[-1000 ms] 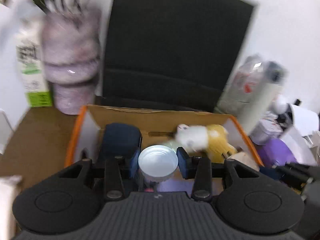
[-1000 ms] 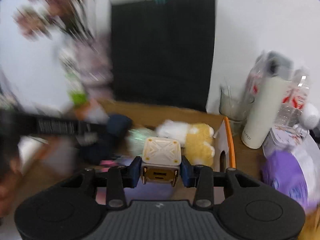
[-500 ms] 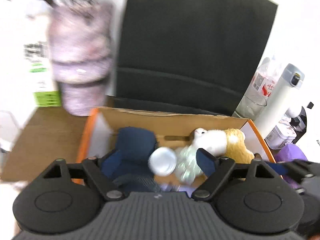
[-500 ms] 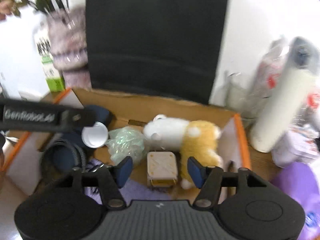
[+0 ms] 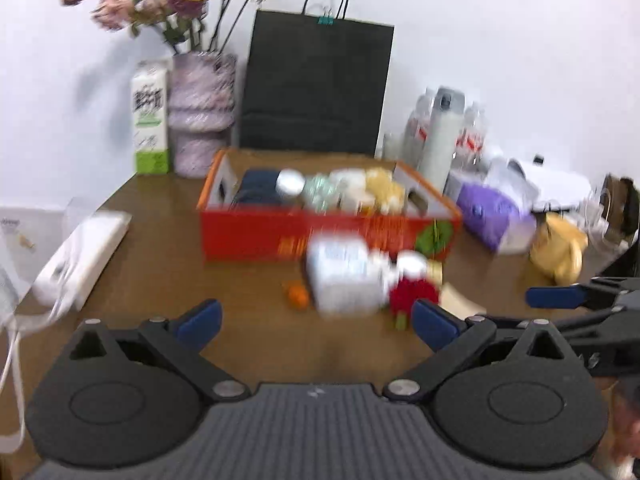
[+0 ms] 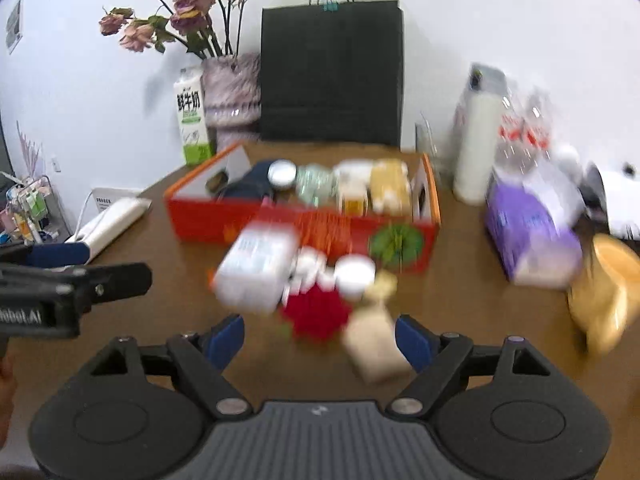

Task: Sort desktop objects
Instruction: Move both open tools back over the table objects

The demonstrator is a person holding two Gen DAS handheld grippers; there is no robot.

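Both grippers, left (image 5: 314, 322) and right (image 6: 320, 340), pull back from the box (image 6: 304, 228); jaws wide, holding nothing.

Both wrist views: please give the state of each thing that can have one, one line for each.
Left tongs: open, empty.
Right tongs: open, empty.
Orange box: open on top, filled with things.
Milk carton: upright.
White bottle: upright.
Black paper bag: upright, top clipped shut.
Flowers: wilted, in vase.
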